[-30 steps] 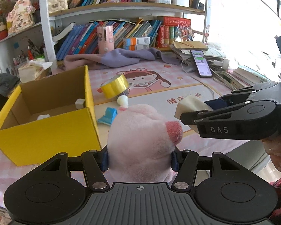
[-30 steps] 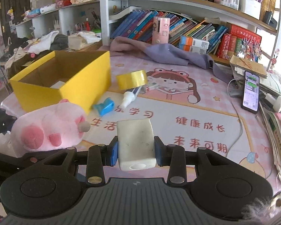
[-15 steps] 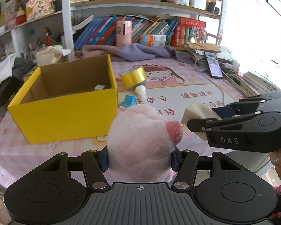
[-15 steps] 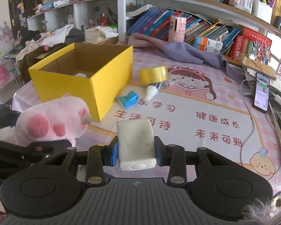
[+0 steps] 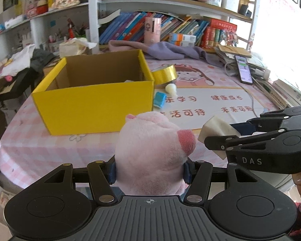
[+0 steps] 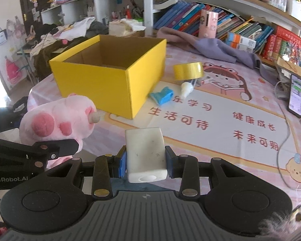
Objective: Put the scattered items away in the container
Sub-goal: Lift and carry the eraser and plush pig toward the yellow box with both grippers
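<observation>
My left gripper (image 5: 149, 172) is shut on a pink plush pig (image 5: 152, 152), held above the near table edge; the same plush pig (image 6: 58, 122) appears at the left of the right wrist view. My right gripper (image 6: 146, 162) is shut on a white rectangular block (image 6: 145, 152), also seen as the white block (image 5: 216, 128) in the left wrist view. The open yellow box (image 5: 94, 100) stands ahead and left, with a small white item inside. Beside the yellow box (image 6: 110, 78) lie a gold tape roll (image 6: 188, 70), a blue clip (image 6: 162, 98) and a small white bottle (image 6: 185, 89).
A purple cloth (image 5: 166, 50) lies at the back of the pink table mat (image 5: 210, 100). A phone (image 5: 243, 69) and stacked books and papers (image 5: 281, 88) crowd the right side. Shelves of books (image 5: 170, 26) rise behind. Clothes pile up at the far left (image 6: 70, 30).
Both grippers have swung sideways with their loads; the yellow box now sits nearer the centre ahead of them and looks closer. Neither grip has changed.
</observation>
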`<act>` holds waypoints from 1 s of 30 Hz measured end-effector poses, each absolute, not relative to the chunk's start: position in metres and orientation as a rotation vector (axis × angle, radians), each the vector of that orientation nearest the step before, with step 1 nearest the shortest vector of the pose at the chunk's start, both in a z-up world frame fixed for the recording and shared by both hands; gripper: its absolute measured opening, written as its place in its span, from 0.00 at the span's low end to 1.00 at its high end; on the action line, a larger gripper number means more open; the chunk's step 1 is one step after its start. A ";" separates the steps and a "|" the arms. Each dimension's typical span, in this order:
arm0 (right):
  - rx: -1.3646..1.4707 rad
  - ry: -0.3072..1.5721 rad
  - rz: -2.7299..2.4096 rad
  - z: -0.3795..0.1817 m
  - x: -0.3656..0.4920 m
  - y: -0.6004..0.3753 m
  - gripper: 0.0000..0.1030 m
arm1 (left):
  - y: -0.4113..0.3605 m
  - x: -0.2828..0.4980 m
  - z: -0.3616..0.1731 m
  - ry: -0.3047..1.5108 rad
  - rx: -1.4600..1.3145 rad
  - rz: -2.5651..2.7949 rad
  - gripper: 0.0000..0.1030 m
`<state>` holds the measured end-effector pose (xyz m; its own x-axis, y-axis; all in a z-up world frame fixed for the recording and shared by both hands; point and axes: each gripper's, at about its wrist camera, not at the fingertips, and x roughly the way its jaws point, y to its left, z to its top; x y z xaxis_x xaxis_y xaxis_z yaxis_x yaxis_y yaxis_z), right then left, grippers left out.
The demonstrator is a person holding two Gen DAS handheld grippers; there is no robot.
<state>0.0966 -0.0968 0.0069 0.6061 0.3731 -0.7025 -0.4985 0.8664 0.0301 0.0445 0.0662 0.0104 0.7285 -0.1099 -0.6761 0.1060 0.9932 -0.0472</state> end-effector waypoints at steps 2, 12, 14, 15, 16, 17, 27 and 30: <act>-0.180 0.774 0.523 0.005 0.096 -0.091 0.34 | 0.071 0.043 0.010 0.749 -0.010 -0.106 0.56; -0.210 0.792 0.596 0.001 0.094 -0.062 0.34 | 0.097 0.037 0.009 0.762 -0.034 -0.041 0.56; -0.212 0.794 0.614 0.001 0.094 -0.057 0.34 | 0.102 0.036 0.009 0.760 -0.038 -0.025 0.56; -0.211 0.794 0.626 0.001 0.093 -0.055 0.34 | 0.105 0.036 0.010 0.759 -0.041 -0.016 0.56; -0.210 0.794 0.635 0.001 0.094 -0.053 0.34 | 0.108 0.036 0.011 0.757 -0.046 -0.008 0.56; -0.214 0.792 0.645 0.002 0.093 -0.051 0.34 | 0.110 0.036 0.012 0.755 -0.050 0.000 0.56; -0.229 0.772 0.700 0.007 0.095 -0.037 0.34 | 0.118 0.036 0.019 0.734 -0.050 0.044 0.56; -0.235 0.747 0.708 0.011 0.098 -0.034 0.34 | 0.120 0.039 0.024 0.715 -0.041 0.053 0.56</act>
<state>0.0977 -0.0339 0.0113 0.5182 0.5036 -0.6913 -0.6634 0.7468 0.0468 0.0387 0.1198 0.0239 0.7537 0.0343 -0.6564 -0.0625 0.9979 -0.0196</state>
